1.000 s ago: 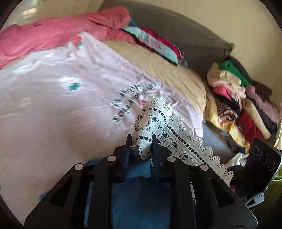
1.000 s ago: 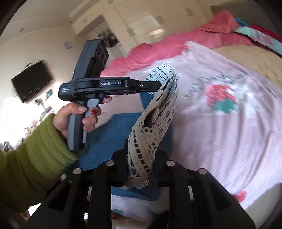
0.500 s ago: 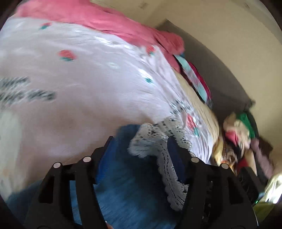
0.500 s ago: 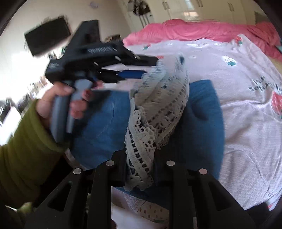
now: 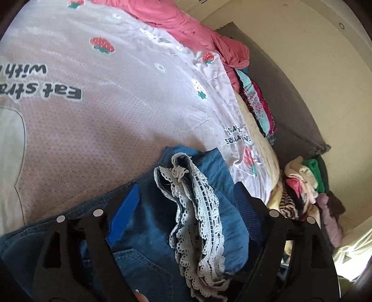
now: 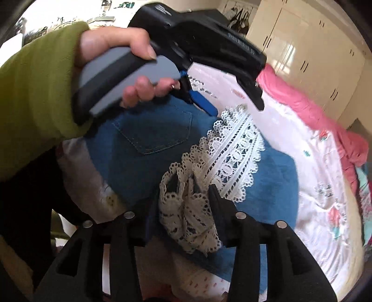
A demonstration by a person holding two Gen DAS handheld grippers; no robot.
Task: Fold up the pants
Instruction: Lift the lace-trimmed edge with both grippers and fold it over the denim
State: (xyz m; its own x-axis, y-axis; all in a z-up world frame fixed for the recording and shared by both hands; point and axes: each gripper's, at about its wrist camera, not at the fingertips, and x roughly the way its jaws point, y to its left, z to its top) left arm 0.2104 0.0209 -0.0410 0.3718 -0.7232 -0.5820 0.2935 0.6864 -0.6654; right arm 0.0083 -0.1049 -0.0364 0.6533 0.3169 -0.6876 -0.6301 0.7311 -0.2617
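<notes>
On the bed, the blue denim pants (image 5: 148, 234) lie folded on a pink strawberry-print sheet (image 5: 111, 130), their white lace trim (image 5: 197, 223) bunched on top. My left jaws (image 5: 183, 197) stand wide apart, having just been opening; the lace lies loose between them, neither pad pressing it. Left of the pants the sheet spreads bare toward the frame edge. Beyond it a pink blanket (image 5: 186, 21) is heaped along the far side. To the right, folded patterned clothes (image 5: 258, 104) rest against a grey headboard (image 5: 286, 97), and a pile of mixed laundry (image 5: 302, 185) crowds the bed's right edge.

My right camera shows what the left cannot: a hand (image 6: 130, 60) in a green sleeve (image 6: 34, 88) gripping the left gripper's handle above the pants' back pocket (image 6: 155, 132). My right jaws (image 6: 183, 195) have also just been opening, and stand partly apart around a wad of lace, though whether the pads press it I cannot tell. Cream wardrobe doors (image 6: 309, 51) line the wall behind, with open sheet to the right.
</notes>
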